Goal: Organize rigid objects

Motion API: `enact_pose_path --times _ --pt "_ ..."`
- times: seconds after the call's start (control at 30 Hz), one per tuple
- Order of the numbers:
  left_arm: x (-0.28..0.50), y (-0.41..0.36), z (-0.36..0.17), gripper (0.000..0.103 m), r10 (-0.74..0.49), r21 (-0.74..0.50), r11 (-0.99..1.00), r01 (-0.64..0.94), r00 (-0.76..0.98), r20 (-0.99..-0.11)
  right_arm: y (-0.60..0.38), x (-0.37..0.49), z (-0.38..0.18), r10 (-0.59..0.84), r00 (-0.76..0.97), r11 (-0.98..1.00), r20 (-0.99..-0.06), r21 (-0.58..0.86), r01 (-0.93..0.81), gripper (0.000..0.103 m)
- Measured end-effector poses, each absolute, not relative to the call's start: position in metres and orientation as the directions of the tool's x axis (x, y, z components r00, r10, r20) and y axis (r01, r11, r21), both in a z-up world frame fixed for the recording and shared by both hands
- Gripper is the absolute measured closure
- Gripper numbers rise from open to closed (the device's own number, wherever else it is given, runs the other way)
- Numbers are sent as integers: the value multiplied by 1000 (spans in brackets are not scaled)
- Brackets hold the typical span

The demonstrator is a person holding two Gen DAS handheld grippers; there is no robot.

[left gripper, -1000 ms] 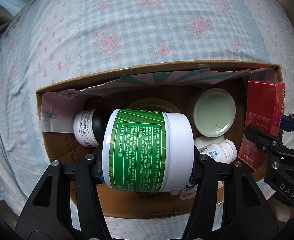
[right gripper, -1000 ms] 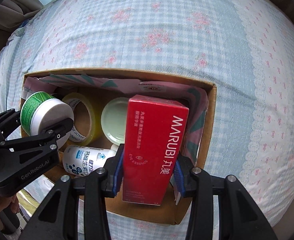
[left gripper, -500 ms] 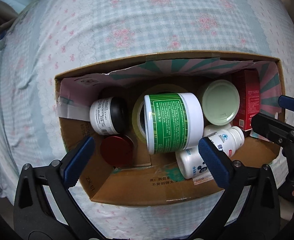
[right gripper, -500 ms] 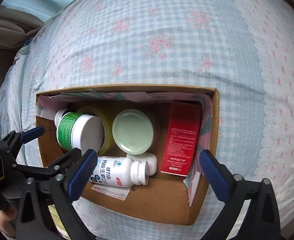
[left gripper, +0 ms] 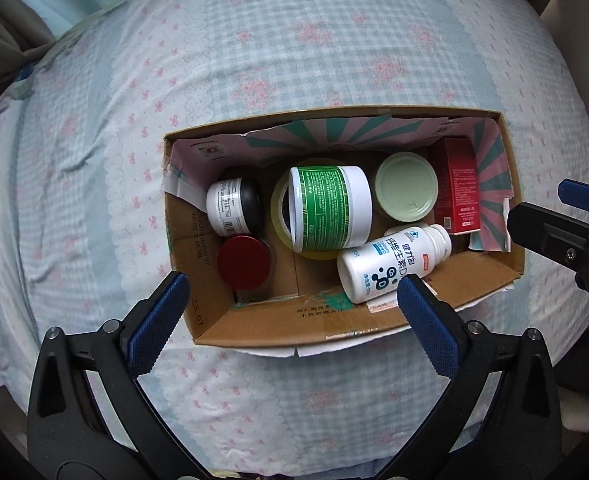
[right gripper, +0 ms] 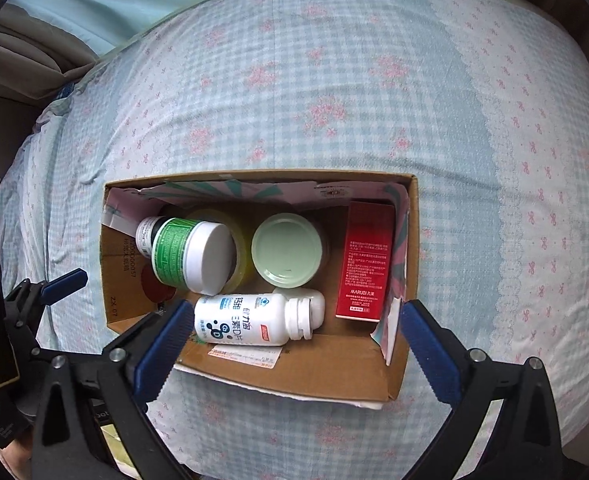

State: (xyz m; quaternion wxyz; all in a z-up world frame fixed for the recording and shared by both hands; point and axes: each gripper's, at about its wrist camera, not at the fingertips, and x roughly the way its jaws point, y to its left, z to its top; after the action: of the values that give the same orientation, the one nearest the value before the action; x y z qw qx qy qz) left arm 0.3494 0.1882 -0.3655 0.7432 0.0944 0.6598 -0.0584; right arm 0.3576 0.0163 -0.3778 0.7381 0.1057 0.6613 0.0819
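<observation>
A cardboard box (left gripper: pixel 278 324) (right gripper: pixel 286 376) sits on the bed. Inside lie a green-labelled white jar (left gripper: pixel 328 208) (right gripper: pixel 190 256) on a yellow tape roll (left gripper: pixel 280 216), a red carton (left gripper: pixel 456 188) (right gripper: pixel 368 260) at the right wall, a pale green lid (left gripper: pixel 406 184) (right gripper: pixel 286 254), a white pill bottle (left gripper: pixel 390 264) (right gripper: pixel 250 320), a black-capped white jar (left gripper: pixel 234 206) and a dark red lid (left gripper: pixel 243 262). My left gripper (left gripper: pixel 290 312) is open and empty above the box's near edge. My right gripper (right gripper: pixel 290 340) is open and empty above the near edge too.
The bed is covered by a light blue checked sheet with pink flowers (left gripper: pixel 294 60) (right gripper: pixel 294 100). The right gripper shows at the right edge of the left wrist view (left gripper: pixel 566 232); the left gripper shows at the left of the right wrist view (right gripper: pixel 34 300).
Both grippers opened and pulled back up from the box. The green jar was let go onto the tape roll and the red carton was let go at the box's right wall.
</observation>
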Motion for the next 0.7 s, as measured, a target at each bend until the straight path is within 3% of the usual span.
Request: enact_pose_path --times 0.37,0.5,0.7 --pt "267 185 -190 0 -71 3 983 182 399 -914 -16 266 -209 164 384 986 -909 163 -36 0" --pt "221 176 -128 0 -102 -21 987 157 529 -842 -35 221 -149 136 513 990 -848 140 -32 1" --pt "143 146 -55 0 -66 37 992 125 724 -687 -74 157 -81 86 673 993 -735 117 1 0"
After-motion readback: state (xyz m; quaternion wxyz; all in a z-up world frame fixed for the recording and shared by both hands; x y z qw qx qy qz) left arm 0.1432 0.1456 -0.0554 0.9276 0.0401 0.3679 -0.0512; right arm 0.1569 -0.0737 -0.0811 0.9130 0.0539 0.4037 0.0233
